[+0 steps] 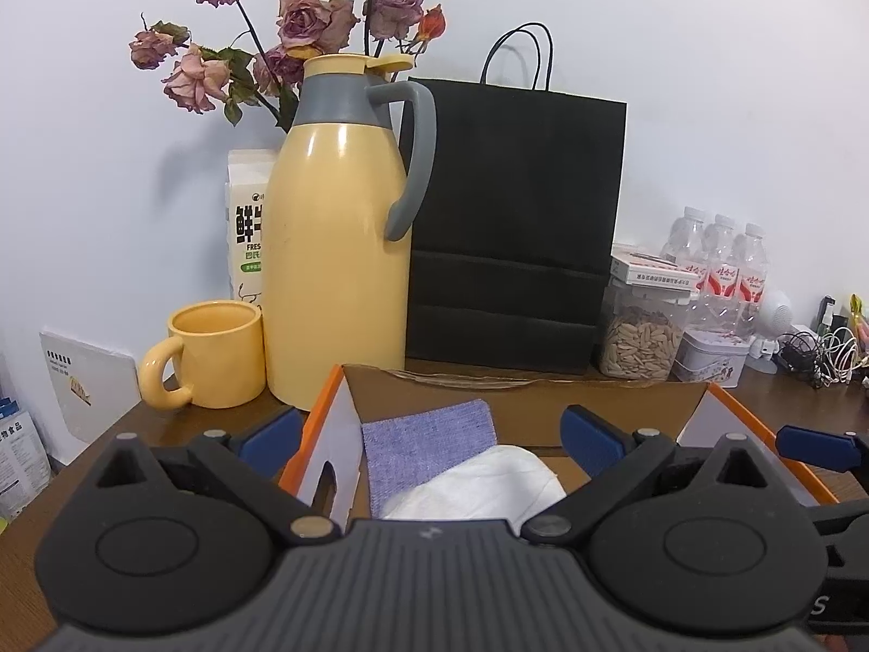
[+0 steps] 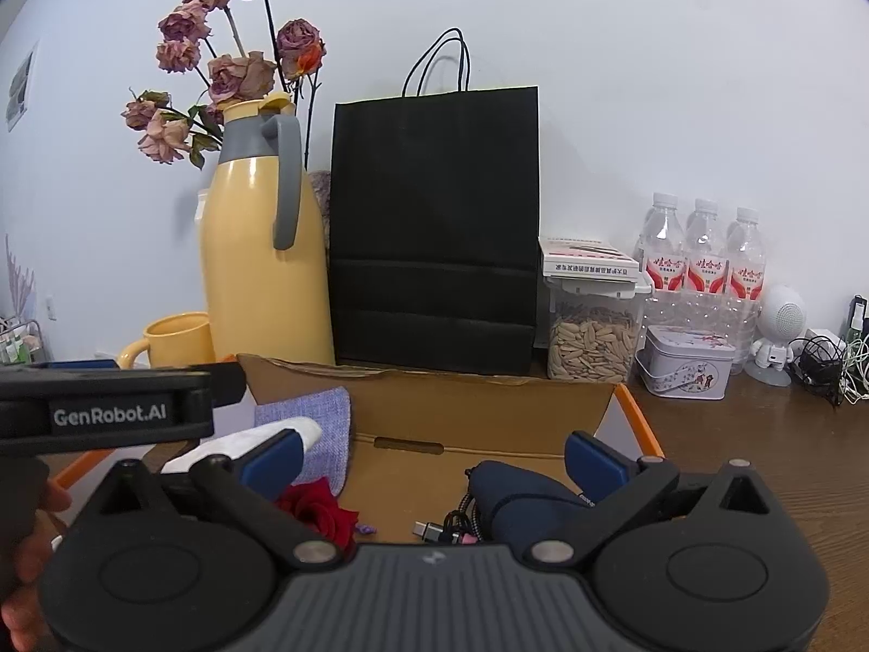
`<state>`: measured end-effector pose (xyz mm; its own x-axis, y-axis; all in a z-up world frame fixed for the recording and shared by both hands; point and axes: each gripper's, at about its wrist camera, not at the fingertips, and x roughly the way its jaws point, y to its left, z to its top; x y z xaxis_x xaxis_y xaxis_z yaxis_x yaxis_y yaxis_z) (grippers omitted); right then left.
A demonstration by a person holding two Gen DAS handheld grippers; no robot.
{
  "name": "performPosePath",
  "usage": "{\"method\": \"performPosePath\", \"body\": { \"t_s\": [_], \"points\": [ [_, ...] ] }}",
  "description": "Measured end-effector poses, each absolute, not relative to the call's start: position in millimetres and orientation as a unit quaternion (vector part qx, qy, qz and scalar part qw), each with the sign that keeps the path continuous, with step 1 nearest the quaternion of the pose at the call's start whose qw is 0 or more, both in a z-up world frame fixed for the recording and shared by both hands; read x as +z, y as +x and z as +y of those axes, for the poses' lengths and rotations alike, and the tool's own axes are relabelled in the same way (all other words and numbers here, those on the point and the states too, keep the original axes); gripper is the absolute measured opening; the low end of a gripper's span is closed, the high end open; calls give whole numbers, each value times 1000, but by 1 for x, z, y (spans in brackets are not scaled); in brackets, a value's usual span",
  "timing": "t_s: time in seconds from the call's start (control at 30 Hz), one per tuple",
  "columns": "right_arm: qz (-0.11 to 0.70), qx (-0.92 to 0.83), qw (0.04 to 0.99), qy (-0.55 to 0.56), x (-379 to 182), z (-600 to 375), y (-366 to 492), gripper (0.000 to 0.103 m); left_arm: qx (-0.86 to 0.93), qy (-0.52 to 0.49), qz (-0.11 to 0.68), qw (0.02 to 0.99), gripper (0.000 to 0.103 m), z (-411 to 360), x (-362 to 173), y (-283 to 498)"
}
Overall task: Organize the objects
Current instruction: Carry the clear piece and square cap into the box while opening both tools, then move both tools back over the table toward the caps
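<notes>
- Nearest to us, our left gripper (image 1: pixel 432 434) hangs level over the near-left end of the cardboard box (image 1: pixel 521 396), its blue-padded fingers (image 1: pixel 592 441) spread wide with nothing between them.
- Our right gripper (image 2: pixel 434 453) is held the same way over the right half of the box, jaws wide apart and empty; the left unit's black body shows side-on at its left edge, and part of a hand (image 2: pixel 24 554) shows below it.
- Inside the box, on the left, a white cloth (image 1: pixel 478 489) lies partly over a purple fabric piece (image 1: pixel 429 443), which leans against the box's inner flap.
- On the box floor under the right gripper we see a red rose (image 2: pixel 320 511), a small purple scrap (image 2: pixel 366 530), a dark blue pouch (image 2: pixel 521 500) and a braided cable (image 2: pixel 459 524) touching the pouch.
- Just behind the box's left corner, a yellow mug (image 1: pixel 212 356) stands beside a tall yellow thermos (image 1: pixel 337 239) with a grey handle.
- A black paper bag (image 1: pixel 513 228) stands upright behind the box, close beside the thermos.
- To its right, a clear jar of seeds (image 2: pixel 592 342) carries a flat carton on its lid; a printed tin (image 2: pixel 687 361) sits in front of three water bottles (image 2: pixel 703 255).
- Farthest back, a milk carton (image 1: pixel 247 223) and dried roses (image 1: pixel 304 16) stand behind the thermos against the white wall.
</notes>
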<state>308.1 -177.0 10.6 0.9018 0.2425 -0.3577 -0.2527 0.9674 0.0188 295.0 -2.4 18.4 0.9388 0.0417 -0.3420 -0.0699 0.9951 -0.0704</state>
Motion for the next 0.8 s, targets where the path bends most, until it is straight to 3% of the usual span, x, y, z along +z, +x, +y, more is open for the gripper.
{"method": "performPosePath", "body": {
  "t_s": [0.47, 0.8],
  "points": [
    [154, 133, 979, -25, 24, -184, 265, 103, 24, -51, 159, 986, 103, 12, 27, 253],
    [173, 145, 973, -44, 14, -198, 207, 103, 9, -42, 196, 980, 103, 33, 19, 200]
  ]
}}
